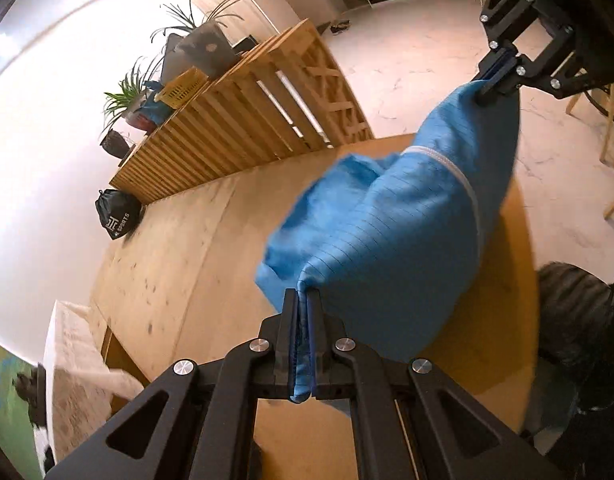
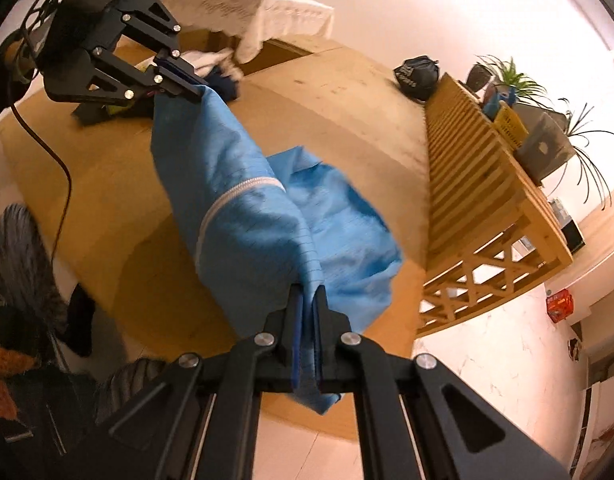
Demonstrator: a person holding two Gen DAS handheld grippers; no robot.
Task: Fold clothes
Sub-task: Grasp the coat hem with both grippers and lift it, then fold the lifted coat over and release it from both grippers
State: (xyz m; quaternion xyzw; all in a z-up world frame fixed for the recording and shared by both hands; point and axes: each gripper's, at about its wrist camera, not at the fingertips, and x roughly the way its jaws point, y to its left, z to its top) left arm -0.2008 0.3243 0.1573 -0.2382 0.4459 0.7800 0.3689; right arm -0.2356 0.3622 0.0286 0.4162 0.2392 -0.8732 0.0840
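Both grippers are clamped on the same blue garment (image 1: pixel 407 216). Our left gripper (image 1: pixel 303 300) has its jaws pinched narrow on a bunched edge of the cloth, and our right gripper (image 2: pixel 309 296) grips the opposite edge in the same way.

The garment hangs between the two grip points, held above the wooden table (image 1: pixel 179 264). It sags in the middle, and a white zipper (image 2: pixel 231 200) runs across the upper layer. We cannot tell whether its lowest fold touches the table.

Progress, as we judge it:
1. Pickup is done: the garment is gripped at two points and raised.
2. No neat fold is visible yet; the cloth is loose and crumpled.
3. Remaining: spread it flat on the table, fold it over and set it down.

More clothes (image 2: pixel 223 68) lie at the far edge of the table, so further items probably remain.
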